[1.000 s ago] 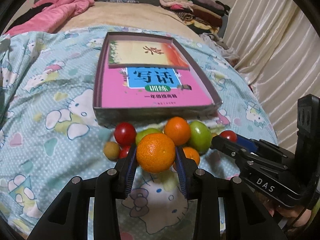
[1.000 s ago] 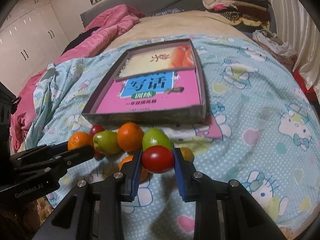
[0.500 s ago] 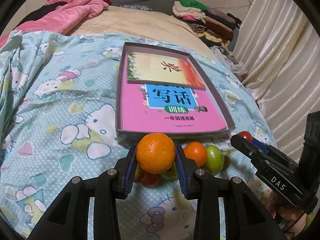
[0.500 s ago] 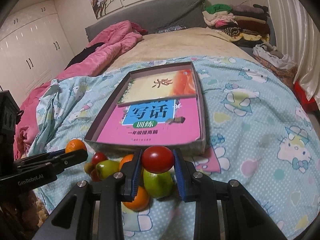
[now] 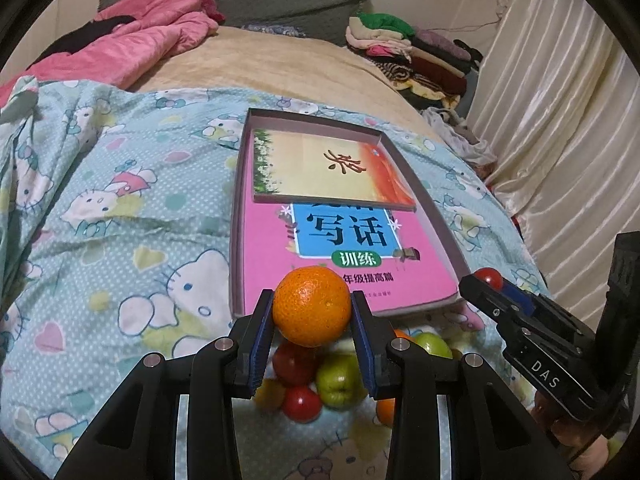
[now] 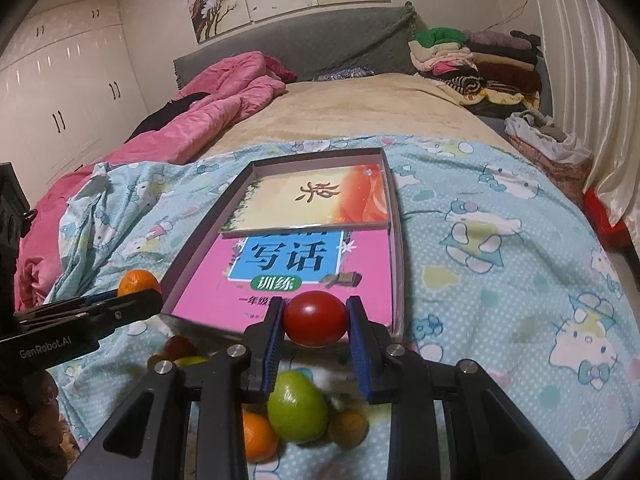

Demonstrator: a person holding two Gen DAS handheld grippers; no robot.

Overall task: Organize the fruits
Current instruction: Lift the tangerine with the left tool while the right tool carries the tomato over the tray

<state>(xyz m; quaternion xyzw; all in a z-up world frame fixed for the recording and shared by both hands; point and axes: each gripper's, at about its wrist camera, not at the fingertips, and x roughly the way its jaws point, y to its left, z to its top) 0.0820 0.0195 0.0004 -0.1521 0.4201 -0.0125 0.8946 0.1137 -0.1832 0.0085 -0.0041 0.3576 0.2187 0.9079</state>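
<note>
two round glossy fruits: dimpled orange (image 5: 312, 306), smooth tomato (image 6: 315, 318).

I am holding both grippers side by side, each angled downward. My left gripper (image 5: 312, 312) is clamping an orange (image 5: 312, 306) between its blue pads (image 5: 262, 334), the black fingers running back toward the camera. My right gripper (image 6: 315, 320) is pinching a tomato (image 6: 315, 318) the same way, its pads pressing on both sides of it. From each wrist view, the other gripper is showing at the frame's edge with its fruit at the tip.
</note>
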